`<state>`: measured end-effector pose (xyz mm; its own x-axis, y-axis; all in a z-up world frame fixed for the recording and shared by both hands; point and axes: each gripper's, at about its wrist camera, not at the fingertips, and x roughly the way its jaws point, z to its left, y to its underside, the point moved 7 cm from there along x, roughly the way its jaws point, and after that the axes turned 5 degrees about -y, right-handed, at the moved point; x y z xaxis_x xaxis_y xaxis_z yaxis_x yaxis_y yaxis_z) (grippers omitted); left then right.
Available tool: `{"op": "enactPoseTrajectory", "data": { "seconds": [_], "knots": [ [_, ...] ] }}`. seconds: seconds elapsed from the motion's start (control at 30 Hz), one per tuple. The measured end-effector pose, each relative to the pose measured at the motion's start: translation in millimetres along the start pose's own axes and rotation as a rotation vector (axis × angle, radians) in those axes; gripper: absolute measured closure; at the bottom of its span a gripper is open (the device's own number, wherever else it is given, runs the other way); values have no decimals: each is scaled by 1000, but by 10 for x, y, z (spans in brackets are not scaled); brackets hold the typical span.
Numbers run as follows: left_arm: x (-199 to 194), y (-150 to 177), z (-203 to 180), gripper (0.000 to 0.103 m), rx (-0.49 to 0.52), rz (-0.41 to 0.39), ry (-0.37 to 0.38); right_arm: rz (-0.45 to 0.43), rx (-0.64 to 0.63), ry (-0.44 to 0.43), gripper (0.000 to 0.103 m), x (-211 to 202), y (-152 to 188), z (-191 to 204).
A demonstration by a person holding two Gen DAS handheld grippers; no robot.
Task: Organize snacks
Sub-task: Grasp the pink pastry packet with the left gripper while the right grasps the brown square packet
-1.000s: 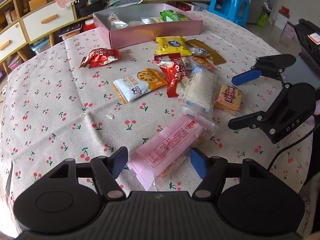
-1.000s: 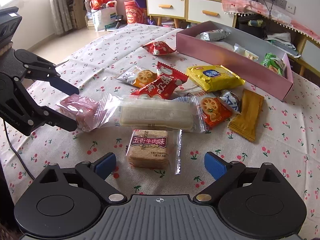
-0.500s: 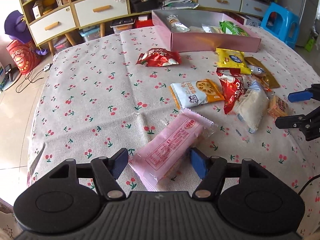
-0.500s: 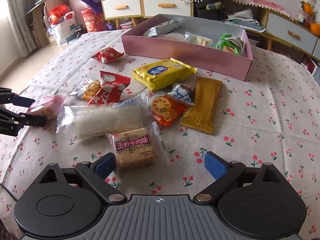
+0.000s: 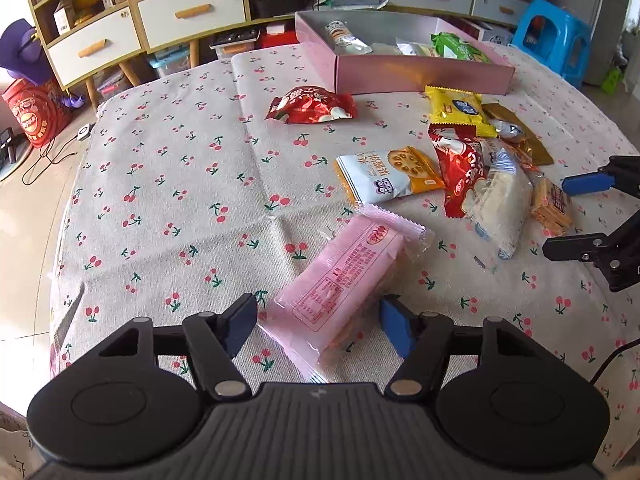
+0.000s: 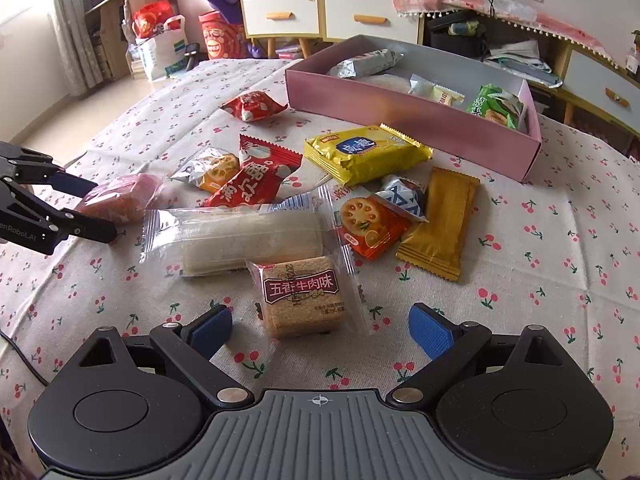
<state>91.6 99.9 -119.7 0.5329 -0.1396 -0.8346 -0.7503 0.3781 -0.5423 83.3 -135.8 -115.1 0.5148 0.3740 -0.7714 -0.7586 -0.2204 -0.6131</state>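
Observation:
My left gripper [image 5: 318,320] is shut on a pink snack packet [image 5: 344,280] and holds it over the cherry-print tablecloth. The left gripper [image 6: 96,212] and the pink packet [image 6: 124,196] also show at the left of the right wrist view. My right gripper [image 6: 320,330] is open, its fingers either side of a brown biscuit packet [image 6: 302,296] that lies on the cloth. It shows at the right edge of the left wrist view [image 5: 580,216]. A pink box [image 6: 412,120] with several snacks inside stands at the back.
Loose snacks lie in a cluster: a long white packet [image 6: 240,236], a red packet [image 6: 252,176], a yellow packet [image 6: 364,152], a gold bar [image 6: 440,220], an orange cracker packet [image 6: 368,220]. Another red packet [image 5: 312,106] lies near the box. Drawers and shelves stand behind the table.
The left gripper has kept the pink packet and swung left and back with it. The right gripper has moved closer to the brown biscuit packet, which now lies between its open fingers.

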Motion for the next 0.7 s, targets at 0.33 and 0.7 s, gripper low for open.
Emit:
{"op": "enactPoseTrajectory", "data": {
  "seconds": [0.33,0.7],
  "knots": [
    [-44,-89,46,59,-92,-16,8,-24,-4,-16,39,-20,-64,11],
    [-96,-201,90,61,-192,-34,17,14,82,-76,59,-100,-139,-22]
  ]
}}
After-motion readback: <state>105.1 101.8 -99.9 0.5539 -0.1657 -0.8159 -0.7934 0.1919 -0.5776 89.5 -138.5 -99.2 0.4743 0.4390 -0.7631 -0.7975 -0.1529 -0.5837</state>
